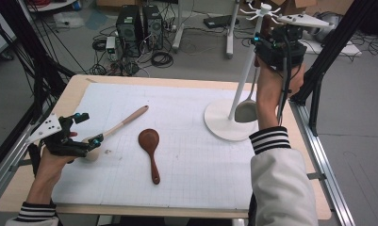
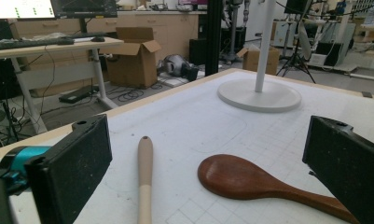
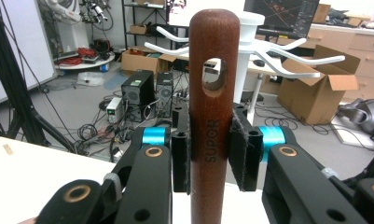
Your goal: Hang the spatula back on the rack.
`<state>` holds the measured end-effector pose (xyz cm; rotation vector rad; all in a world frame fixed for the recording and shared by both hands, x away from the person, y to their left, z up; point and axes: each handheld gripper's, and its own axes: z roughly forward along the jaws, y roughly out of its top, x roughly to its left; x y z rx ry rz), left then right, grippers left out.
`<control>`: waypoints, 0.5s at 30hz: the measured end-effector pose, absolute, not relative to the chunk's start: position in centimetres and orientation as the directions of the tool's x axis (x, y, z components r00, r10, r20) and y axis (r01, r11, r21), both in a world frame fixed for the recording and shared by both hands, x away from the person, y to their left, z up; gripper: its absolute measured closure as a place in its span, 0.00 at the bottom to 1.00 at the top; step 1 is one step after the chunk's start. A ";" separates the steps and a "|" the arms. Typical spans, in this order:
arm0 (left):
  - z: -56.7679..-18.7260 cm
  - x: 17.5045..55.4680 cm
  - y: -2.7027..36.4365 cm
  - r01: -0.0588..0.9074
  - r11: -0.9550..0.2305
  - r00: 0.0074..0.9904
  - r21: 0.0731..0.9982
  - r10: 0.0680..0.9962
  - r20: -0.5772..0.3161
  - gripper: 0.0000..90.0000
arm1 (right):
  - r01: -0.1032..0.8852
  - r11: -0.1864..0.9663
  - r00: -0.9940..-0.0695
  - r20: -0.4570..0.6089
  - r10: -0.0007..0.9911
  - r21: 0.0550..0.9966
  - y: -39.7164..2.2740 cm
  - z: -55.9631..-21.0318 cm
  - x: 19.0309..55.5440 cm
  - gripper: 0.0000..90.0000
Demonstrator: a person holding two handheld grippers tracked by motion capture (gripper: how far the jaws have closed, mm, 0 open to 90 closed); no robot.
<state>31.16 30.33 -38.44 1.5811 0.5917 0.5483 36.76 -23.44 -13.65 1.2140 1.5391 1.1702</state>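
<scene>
My right gripper [image 3: 210,149] is shut on the dark brown handle [image 3: 211,93] of a wooden utensil, held upright just under its hanging hole. The white hooks [image 3: 287,58] of the rack stand right behind the handle's top. In the high view that gripper [image 1: 267,38] is raised beside the rack's pole [image 1: 245,70], and the utensil's head [image 1: 246,111] hangs down over the round base [image 1: 219,123]. My left gripper [image 1: 90,128] rests low at the table's left, open, next to a pale wooden spoon [image 1: 127,118]. Between its jaws [image 2: 208,140] lie that spoon's handle [image 2: 145,177] and a dark brown spoon [image 2: 240,179].
The dark brown spoon [image 1: 150,146] lies mid-table on the white gridded mat [image 1: 196,165]. A black frame post [image 1: 318,70] stands close to the right of the raised hand. Computers and cables [image 1: 139,28] sit on the floor beyond the far edge.
</scene>
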 end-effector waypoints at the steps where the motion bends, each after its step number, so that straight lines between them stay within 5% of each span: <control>1: -38.4 31.2 30.3 0.055 -0.069 0.752 0.996 0.659 0.004 0.02 | 0.206 0.098 -0.187 -0.059 0.981 0.974 -23.5 -13.7 36.8 0.81; 15: -38.4 31.1 30.3 0.055 -0.068 0.751 0.996 0.660 0.003 0.02 | 0.223 0.083 -0.183 -0.042 0.982 0.971 -23.7 -13.9 37.3 0.81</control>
